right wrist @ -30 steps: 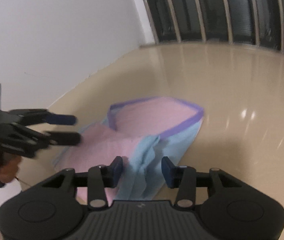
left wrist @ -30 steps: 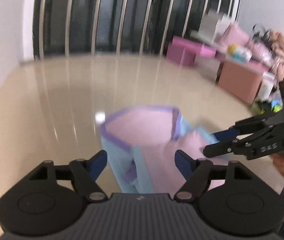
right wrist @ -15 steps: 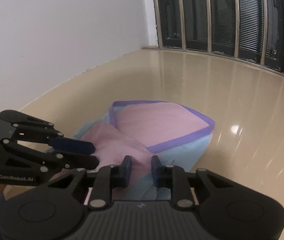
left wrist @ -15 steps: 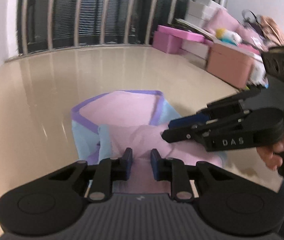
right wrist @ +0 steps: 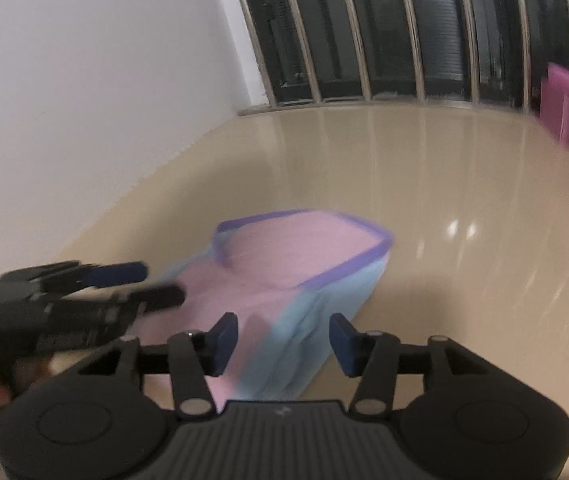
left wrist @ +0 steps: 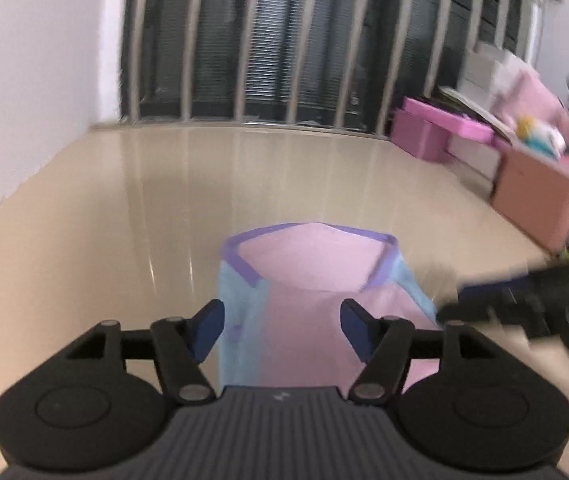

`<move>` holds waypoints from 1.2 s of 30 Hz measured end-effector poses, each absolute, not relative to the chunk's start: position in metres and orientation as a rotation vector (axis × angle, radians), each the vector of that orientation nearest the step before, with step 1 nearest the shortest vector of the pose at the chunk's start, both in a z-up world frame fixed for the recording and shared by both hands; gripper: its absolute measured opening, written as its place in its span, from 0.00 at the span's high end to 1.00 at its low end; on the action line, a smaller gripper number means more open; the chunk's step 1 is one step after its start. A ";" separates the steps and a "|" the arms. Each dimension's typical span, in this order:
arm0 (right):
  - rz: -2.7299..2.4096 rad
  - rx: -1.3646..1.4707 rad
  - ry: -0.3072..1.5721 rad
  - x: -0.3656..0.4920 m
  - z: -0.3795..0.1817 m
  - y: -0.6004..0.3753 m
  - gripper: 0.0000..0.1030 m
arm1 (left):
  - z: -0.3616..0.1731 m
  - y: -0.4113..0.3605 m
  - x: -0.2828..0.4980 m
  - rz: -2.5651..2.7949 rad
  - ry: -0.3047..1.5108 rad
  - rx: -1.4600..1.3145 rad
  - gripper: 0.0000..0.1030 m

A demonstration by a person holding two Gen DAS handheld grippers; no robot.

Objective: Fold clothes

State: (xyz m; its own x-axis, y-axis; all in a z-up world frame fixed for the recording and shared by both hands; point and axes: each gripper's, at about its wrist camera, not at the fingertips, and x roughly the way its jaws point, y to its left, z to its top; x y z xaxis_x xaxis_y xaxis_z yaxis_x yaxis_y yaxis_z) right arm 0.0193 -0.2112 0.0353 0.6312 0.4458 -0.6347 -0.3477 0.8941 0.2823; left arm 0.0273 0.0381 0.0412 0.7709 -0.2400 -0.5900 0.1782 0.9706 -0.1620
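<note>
Left gripper [left wrist: 280,326] spread wide, gripping nothing; right gripper [right wrist: 282,338] likewise apart (both blurred), hovering over folded pink-and-blue garment [left wrist: 312,276] on glossy beige floor [left wrist: 124,208].

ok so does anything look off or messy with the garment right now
Slightly. The pink and blue garment is folded into a compact bundle on the beige tabletop, but its blue right edge is bunched and wrinkled rather than flat. Both tongs, left and right, are open and hold nothing.
</note>
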 end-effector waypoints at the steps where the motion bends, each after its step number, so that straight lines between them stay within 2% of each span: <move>1: 0.455 0.155 0.772 0.018 0.031 -0.210 0.52 | 0.038 0.043 0.030 -0.224 0.673 -0.138 0.57; 2: 0.453 0.171 0.781 0.017 0.027 -0.208 0.54 | 0.035 0.048 0.033 -0.221 0.694 -0.178 0.85; 3: 0.451 0.186 0.790 0.016 0.022 -0.206 0.66 | 0.033 0.053 0.036 -0.218 0.715 -0.217 0.92; 5: 0.433 0.222 0.804 0.018 0.014 -0.208 0.82 | 0.027 0.063 0.042 -0.211 0.755 -0.297 0.92; 8: 0.393 0.269 0.806 0.027 0.008 -0.218 0.94 | 0.019 0.072 0.041 -0.175 0.772 -0.417 0.92; 10: 0.375 0.288 0.823 0.036 0.004 -0.226 0.94 | 0.017 0.072 0.040 -0.153 0.758 -0.443 0.88; 12: 0.384 0.311 0.837 0.039 0.002 -0.233 0.87 | 0.021 0.072 0.043 -0.153 0.747 -0.441 0.84; 14: 0.368 0.275 0.809 0.033 0.010 -0.233 0.77 | 0.026 0.074 0.045 -0.156 0.733 -0.445 0.67; 15: 0.366 0.270 0.790 0.032 0.015 -0.233 0.77 | 0.028 0.075 0.047 -0.157 0.729 -0.440 0.66; 16: 0.365 0.266 0.770 0.031 0.019 -0.233 0.77 | 0.028 0.075 0.050 -0.146 0.728 -0.431 0.66; 20: 0.344 0.263 0.751 0.040 0.022 -0.230 0.77 | 0.022 0.084 0.060 -0.120 0.745 -0.459 0.80; 22: 0.345 0.241 0.764 0.045 0.017 -0.222 0.81 | 0.016 0.085 0.062 -0.114 0.748 -0.449 0.85; 23: 0.346 0.225 0.772 0.047 0.014 -0.217 0.86 | 0.015 0.083 0.060 -0.115 0.732 -0.424 0.85; 25: 0.335 0.169 0.777 0.045 0.010 -0.207 0.87 | 0.017 0.082 0.058 -0.113 0.730 -0.422 0.83; 27: 0.324 0.150 0.770 0.044 0.010 -0.205 0.87 | 0.019 0.085 0.058 -0.113 0.717 -0.462 0.70; 28: 0.318 0.152 0.771 0.044 0.013 -0.206 0.87 | 0.021 0.086 0.060 -0.108 0.712 -0.460 0.59; 29: 0.314 0.161 0.757 0.044 0.018 -0.208 0.84 | 0.023 0.085 0.063 -0.109 0.708 -0.445 0.58; 33: 0.308 0.200 0.729 0.056 0.031 -0.214 0.81 | 0.028 0.076 0.082 -0.168 0.730 -0.390 0.58; 34: 0.308 0.205 0.747 0.063 0.029 -0.214 0.81 | 0.026 0.073 0.088 -0.176 0.756 -0.371 0.68; 35: 0.308 0.211 0.766 0.071 0.026 -0.213 0.80 | 0.023 0.071 0.091 -0.181 0.780 -0.374 0.83; 36: 0.314 0.229 0.798 0.078 0.022 -0.214 0.80 | 0.021 0.069 0.094 -0.185 0.799 -0.381 0.85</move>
